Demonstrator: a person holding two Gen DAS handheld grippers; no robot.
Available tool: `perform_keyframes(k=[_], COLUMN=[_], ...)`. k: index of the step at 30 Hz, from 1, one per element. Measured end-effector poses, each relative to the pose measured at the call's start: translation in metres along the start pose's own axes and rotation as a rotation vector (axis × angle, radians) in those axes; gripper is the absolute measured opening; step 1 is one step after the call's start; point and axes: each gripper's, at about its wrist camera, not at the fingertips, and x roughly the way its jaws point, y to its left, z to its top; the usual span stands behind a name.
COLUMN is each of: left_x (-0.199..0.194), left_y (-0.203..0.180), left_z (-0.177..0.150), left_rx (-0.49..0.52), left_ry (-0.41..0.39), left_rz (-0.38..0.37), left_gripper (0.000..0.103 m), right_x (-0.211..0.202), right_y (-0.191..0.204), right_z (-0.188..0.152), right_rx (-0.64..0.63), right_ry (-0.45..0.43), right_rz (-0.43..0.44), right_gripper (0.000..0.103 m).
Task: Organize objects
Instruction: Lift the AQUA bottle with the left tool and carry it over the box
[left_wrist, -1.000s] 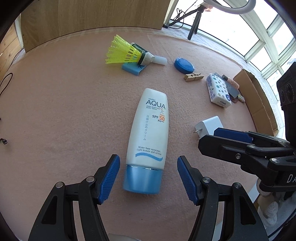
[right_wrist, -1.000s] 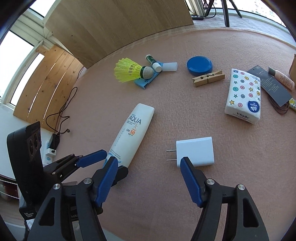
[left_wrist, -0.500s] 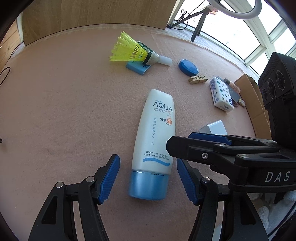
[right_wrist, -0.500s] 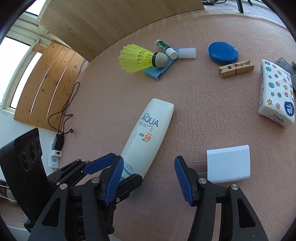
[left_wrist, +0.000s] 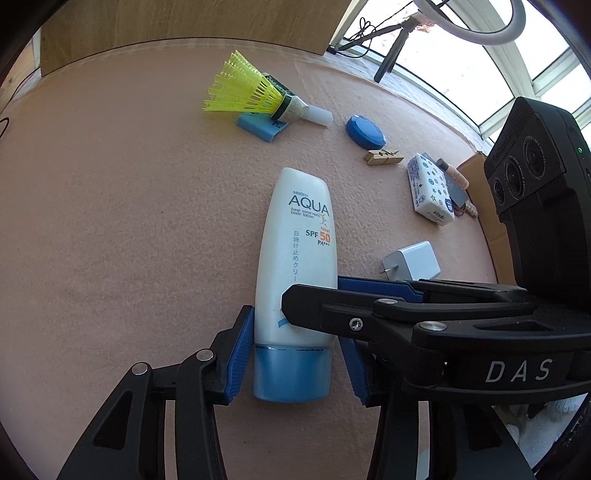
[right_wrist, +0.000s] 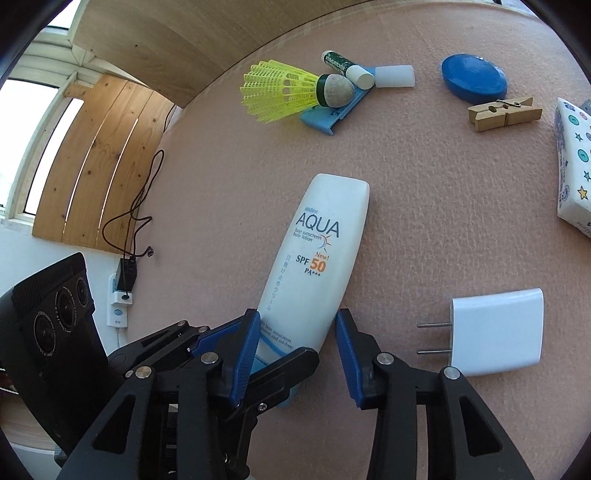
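Trouble spot: both grippers closing on one sunscreen bottle (left_wrist: 295, 266) lying flat. Left gripper (left_wrist: 291, 363) straddles its blue cap, right gripper (right_wrist: 295, 349) the body just ahead, pads barely touching. They could collide, or squeeze lotion out.

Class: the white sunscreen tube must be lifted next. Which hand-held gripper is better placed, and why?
Left, probably. The left hand-held gripper straddles the white sunscreen tube squarely at its blue cap, jaws closing. The right hand-held gripper straddles the tube's body, also closing.
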Motion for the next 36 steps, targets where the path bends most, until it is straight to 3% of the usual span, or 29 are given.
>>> perform_keyframes(k=[6, 14, 36], left_x=[-0.010, -0.019, 0.046], left_y=[-0.017, -0.073, -0.313], left_z=[0.001, 0.013, 0.055], left_rx=[0.005, 0.078, 0.339], left_ry=[-0.032, -0.082, -0.067], left_rz=[-0.002, -0.017, -0.185], left_gripper=[0.048, 0.048, 0.048], right_x=[-0.021, -0.075, -0.247], right_y=[0.002, -0.012, -0.162], right_z=[0.000, 0.003, -0.027], right_rx=[-0.020, -0.033, 0.146], right_ry=[-0.036, -0.117, -0.362], right_rz=[0.001, -0.018, -0.154], right_gripper=[0.035, 0.035, 0.035])
